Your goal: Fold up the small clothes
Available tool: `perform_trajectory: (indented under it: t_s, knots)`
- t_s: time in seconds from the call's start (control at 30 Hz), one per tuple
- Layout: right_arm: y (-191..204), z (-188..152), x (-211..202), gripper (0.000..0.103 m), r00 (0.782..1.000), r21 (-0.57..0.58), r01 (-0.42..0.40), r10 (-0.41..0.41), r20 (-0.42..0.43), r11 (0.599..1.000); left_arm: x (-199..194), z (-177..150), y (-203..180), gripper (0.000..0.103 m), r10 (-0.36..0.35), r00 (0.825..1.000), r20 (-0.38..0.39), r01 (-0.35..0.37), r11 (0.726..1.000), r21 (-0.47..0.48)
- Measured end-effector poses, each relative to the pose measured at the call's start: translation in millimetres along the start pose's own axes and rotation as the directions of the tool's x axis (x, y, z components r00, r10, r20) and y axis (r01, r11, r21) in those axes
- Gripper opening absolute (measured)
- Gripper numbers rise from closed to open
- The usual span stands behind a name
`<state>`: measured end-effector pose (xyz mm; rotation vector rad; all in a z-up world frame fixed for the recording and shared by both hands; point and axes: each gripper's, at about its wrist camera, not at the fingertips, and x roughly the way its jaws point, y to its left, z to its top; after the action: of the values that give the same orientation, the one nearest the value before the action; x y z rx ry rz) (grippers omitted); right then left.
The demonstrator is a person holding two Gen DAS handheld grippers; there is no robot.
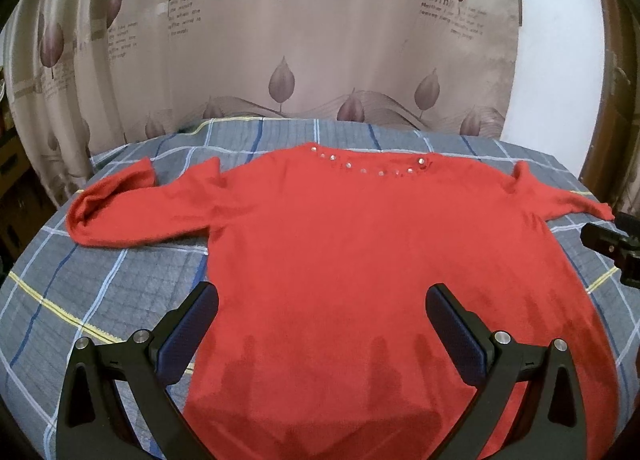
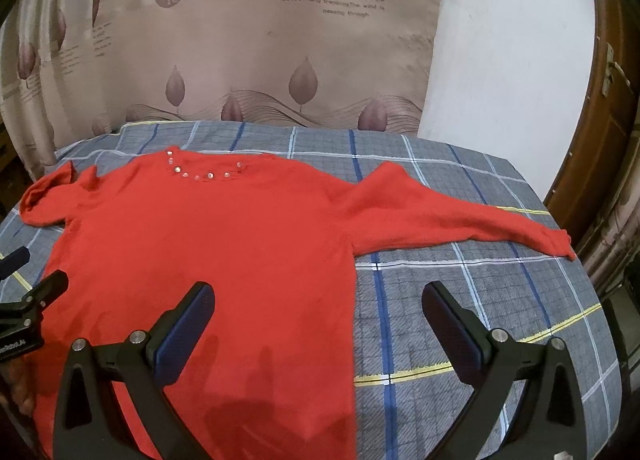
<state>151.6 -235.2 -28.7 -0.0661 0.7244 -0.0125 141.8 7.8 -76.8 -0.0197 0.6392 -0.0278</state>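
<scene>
red sweater lies flat; both wide-open tools, left tool and right tool, should pinch sleeves at 9 and 3 o'clock.

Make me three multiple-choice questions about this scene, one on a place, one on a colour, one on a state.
1. Where does the red knit sweater lie?
A. on the grey plaid bedcover
B. on a chair
C. on the floor

2. What colour are the gripper pads?
A. white
B. blue
C. green

3. How is the sweater arranged?
A. rolled up
B. folded in half
C. spread flat, sleeves out

Answers: 1 A, plaid cloth shows all round it. 2 B, blue faces show inside the fingers. 3 C, both sleeves reach sideways.
</scene>
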Motion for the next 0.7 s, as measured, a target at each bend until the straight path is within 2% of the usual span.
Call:
perform_trajectory:
  t_s: [0.3,0.43,0.57,0.63,0.7]
  knots:
    - [-9,-2,9,0.103,1.000,0.012,0.000,0.000,-0.012,1.000,8,-5,-1,0.103,-0.014,0.999,-0.047,0.013,1.000,-0.008]
    - [-36,-2,21,0.103,0.998,0.077,-0.059,0.061,-0.028,0.995,12,-6,1,0.103,-0.029,0.997,-0.069,0.028,0.999,-0.021]
    - [-103,-2,42,0.101,0.985,0.256,-0.160,0.173,-0.029,0.953,16,-8,4,0.103,-0.045,0.995,-0.088,0.041,0.998,-0.046]
    - [-156,-4,56,0.080,0.981,0.379,-0.167,0.193,-0.031,0.910,18,-8,6,0.103,-0.052,0.994,-0.097,0.047,0.997,-0.059]
    - [-209,-9,71,0.072,0.976,0.512,-0.171,0.217,-0.031,0.842,20,-9,7,0.103,-0.055,0.993,-0.108,0.048,0.997,-0.067]
